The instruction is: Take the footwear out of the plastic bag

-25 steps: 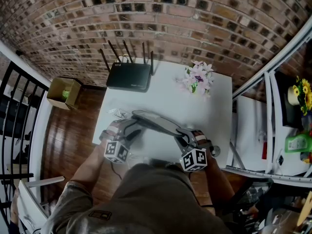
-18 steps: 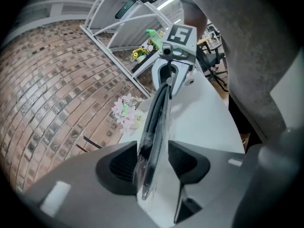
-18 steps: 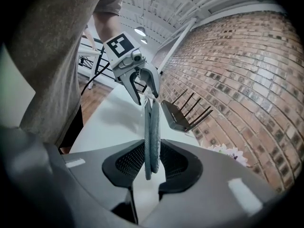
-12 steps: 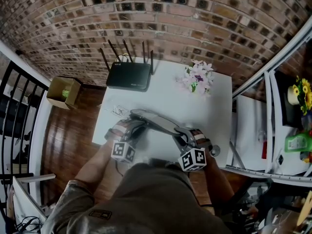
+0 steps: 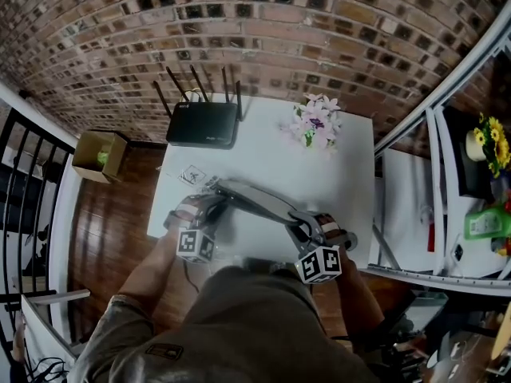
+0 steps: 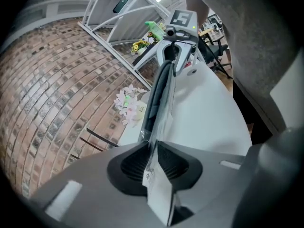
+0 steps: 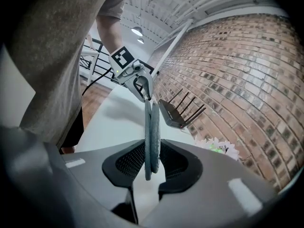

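L gripper jaws just closed on the plastic bag flap, R gripper clamps the footwear — looks mostly bagged, pull-out yet to do.

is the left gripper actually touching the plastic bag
Touching. The left gripper view shows the left gripper, whose fingers have just been closing, pinching the edge of the plastic bag.

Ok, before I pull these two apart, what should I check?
1. Left tongs pinching plastic bag end: ok, jaws have just been closing onto it.
2. Right tongs clamped on footwear: ok.
3. Right tongs gripping footwear only, not bag: cannot tell.
4. Footwear out of bag: not ok, plastic runs along it.
5. Table space: ok, router and flowers sit at the far edge.
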The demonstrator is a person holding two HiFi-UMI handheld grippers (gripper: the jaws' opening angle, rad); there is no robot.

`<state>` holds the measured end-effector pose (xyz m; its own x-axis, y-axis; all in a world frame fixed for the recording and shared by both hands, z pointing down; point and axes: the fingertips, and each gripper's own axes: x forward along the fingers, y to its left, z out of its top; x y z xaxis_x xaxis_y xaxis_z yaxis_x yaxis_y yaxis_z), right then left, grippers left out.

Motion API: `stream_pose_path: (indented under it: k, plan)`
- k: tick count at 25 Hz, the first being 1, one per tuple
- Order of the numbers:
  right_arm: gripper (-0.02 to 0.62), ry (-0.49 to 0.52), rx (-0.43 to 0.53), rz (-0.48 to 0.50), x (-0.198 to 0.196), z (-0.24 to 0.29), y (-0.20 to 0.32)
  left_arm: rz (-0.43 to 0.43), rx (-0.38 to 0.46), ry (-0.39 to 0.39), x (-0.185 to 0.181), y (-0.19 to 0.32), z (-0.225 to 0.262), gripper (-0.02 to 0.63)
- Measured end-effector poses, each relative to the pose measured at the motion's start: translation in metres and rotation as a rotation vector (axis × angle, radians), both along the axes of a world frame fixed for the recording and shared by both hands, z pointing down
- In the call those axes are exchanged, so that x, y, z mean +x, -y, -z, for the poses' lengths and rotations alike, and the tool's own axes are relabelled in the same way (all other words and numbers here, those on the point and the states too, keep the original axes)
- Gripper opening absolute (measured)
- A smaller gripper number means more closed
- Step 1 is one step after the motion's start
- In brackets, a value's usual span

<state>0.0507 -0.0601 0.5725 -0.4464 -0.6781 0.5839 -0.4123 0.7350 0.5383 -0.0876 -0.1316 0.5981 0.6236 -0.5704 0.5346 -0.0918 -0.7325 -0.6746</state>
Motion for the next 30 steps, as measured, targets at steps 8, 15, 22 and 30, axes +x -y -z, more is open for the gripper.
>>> stream_pose_path:
  k: [8,15,22,30]
  plan:
    - [0.107,0.040,-0.016,-0.081,0.026,0.005,-0.019,0.038,-0.007,-0.011,-0.001,0.008,-0.003,0.032]
    - [0.107,0.078,-0.032,-0.166,0.051,0.009,-0.042,0.047,-0.018,-0.012,0.001,0.009,-0.007,0.015]
    - [0.107,0.183,-0.043,-0.369,0.084,0.008,-0.048,0.040,-0.037,-0.017,0.006,0.005,-0.014,0.014]
    - [0.107,-0.013,0.062,-0.612,0.124,-0.011,-0.042,0.028,-0.048,-0.028,0.014,-0.013,-0.019,0.014]
